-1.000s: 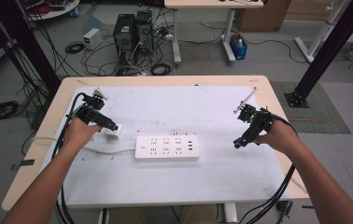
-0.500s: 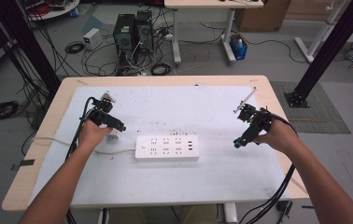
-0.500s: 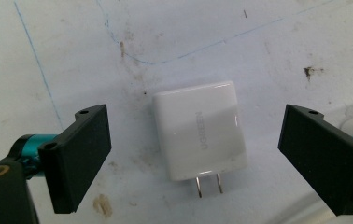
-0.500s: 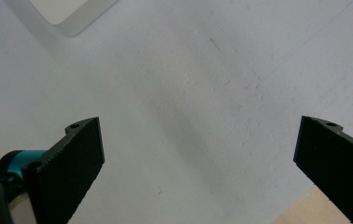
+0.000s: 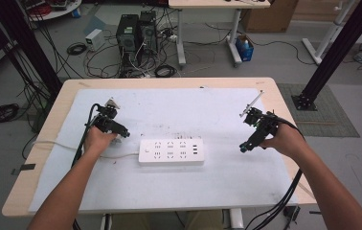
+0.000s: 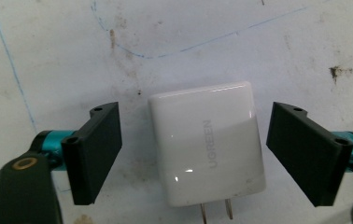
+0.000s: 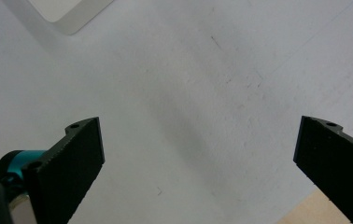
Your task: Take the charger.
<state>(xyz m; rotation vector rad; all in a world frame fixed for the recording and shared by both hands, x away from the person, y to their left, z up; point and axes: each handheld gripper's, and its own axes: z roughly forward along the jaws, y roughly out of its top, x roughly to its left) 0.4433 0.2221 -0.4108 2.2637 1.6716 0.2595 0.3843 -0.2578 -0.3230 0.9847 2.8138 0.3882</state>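
Left gripper [image 6: 191, 154] has slid in toward the power strip [image 5: 171, 151], jaws wide astride a white charger [image 6: 207, 149] lying flat (prongs toward cam). Probably pre-grasp; next, squeeze. Right gripper [image 7: 198, 168] agape, idle.

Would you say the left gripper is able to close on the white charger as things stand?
Probably yes: the left gripper is open with a jaw on either side of the white charger, which lies flat on the mat, and nothing sits in the gaps.

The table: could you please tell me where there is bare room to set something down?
Bare mat lies beyond the power strip, between it and the far edge, and also along the near edge. It is crowded beside the strip's left end, where the left gripper brackets the white charger.
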